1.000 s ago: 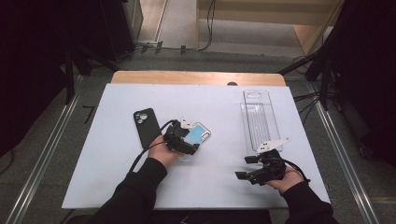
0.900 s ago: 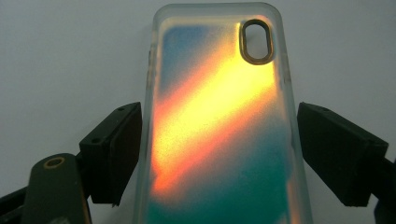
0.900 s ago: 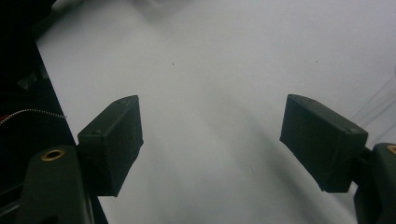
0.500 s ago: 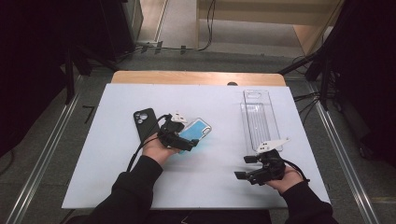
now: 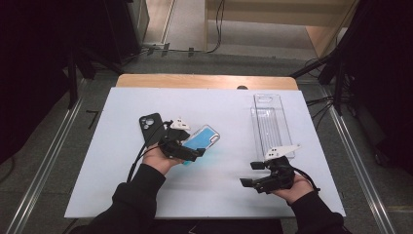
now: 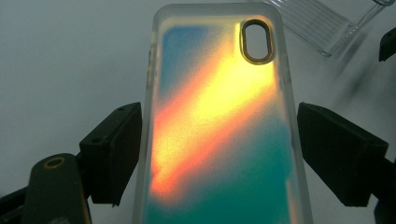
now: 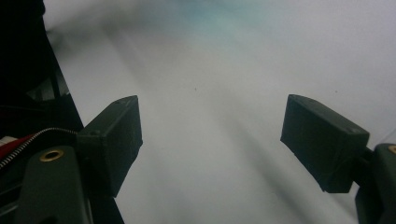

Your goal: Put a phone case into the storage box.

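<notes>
A translucent phone case [image 5: 202, 139] with a blue, orange and yellow sheen sits between the jaws of my left gripper [image 5: 191, 149], which is shut on its long sides. The case is held slightly above the white table, and it casts a cyan tint below itself. In the left gripper view the case [image 6: 219, 121] runs up between both jaws, camera cut-out at its far end. A black phone [image 5: 148, 127] lies face down just left of that hand. My right gripper [image 5: 253, 174] rests low at the front right, open, with bare table between its jaws [image 7: 212, 140].
A clear, ribbed plastic tray [image 5: 270, 122] lies lengthwise at the back right of the white table [image 5: 97, 185]; its corner [image 6: 317, 23] also shows in the left gripper view. A wooden edge [image 5: 204, 81] borders the far side. Metal rails flank the table.
The left gripper has shifted slightly left, and more of the phone case now shows, stretching toward the far right. The right gripper has stayed put.
</notes>
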`<state>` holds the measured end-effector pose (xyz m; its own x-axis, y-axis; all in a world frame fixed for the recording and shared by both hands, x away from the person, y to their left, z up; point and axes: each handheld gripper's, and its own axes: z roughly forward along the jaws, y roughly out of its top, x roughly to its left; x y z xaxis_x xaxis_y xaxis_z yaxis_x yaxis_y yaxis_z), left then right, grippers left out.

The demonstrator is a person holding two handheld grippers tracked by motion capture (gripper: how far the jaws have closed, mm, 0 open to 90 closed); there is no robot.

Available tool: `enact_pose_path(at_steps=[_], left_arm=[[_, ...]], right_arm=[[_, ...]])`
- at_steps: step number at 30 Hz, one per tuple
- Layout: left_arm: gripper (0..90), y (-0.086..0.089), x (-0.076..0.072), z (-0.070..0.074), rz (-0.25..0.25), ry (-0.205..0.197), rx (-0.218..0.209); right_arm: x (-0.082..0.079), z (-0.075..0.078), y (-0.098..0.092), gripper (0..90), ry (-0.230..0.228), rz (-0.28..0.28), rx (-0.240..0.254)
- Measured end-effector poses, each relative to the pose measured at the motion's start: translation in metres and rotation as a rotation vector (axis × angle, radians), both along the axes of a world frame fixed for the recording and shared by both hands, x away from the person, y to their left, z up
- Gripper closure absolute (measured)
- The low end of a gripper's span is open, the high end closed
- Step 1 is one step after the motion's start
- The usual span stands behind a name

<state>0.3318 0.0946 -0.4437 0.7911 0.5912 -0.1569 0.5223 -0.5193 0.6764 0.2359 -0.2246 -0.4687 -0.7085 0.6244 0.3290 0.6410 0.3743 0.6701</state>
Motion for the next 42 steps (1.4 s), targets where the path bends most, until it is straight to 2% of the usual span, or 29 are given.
enact_pose_path(at_steps=[5, 7, 12, 16, 20, 29, 33, 36, 42], left_arm=[[17.4, 0.003, -0.009, -0.005, 0.026, 0.021, -0.024], [17.4, 0.003, -0.014, -0.008, 0.030, 0.024, -0.029], [17.4, 0.002, -0.024, -0.011, 0.053, 0.024, -0.051], [17.4, 0.004, -0.029, -0.013, 0.096, 0.014, -0.092], [17.4, 0.005, -0.037, -0.016, 0.138, -0.011, -0.137], [17.3, 0.002, -0.042, -0.020, 0.172, -0.104, -0.162], [17.3, 0.003, -0.043, -0.023, 0.178, -0.124, -0.182], [17.3, 0.002, -0.045, -0.026, 0.186, -0.157, -0.196], [17.3, -0.001, -0.047, -0.029, 0.198, -0.174, -0.214]], right_arm=[[0.000, 0.005, 0.006, 18.6, 0.007, 0.005, 0.007], [0.000, 0.007, 0.009, 18.6, 0.013, 0.012, 0.025], [0.003, 0.014, 0.014, 18.5, 0.017, -0.041, 0.049], [0.006, 0.019, 0.018, 18.5, 0.031, -0.074, 0.062], [0.010, 0.023, 0.025, 18.4, 0.044, -0.092, 0.064], [0.023, 0.032, 0.040, 18.5, 0.041, -0.119, 0.066], [0.029, 0.036, 0.042, 18.5, 0.039, -0.138, 0.082], [0.033, 0.039, 0.044, 18.4, 0.049, -0.142, 0.102], [0.039, 0.043, 0.053, 18.5, 0.045, -0.137, 0.101]])
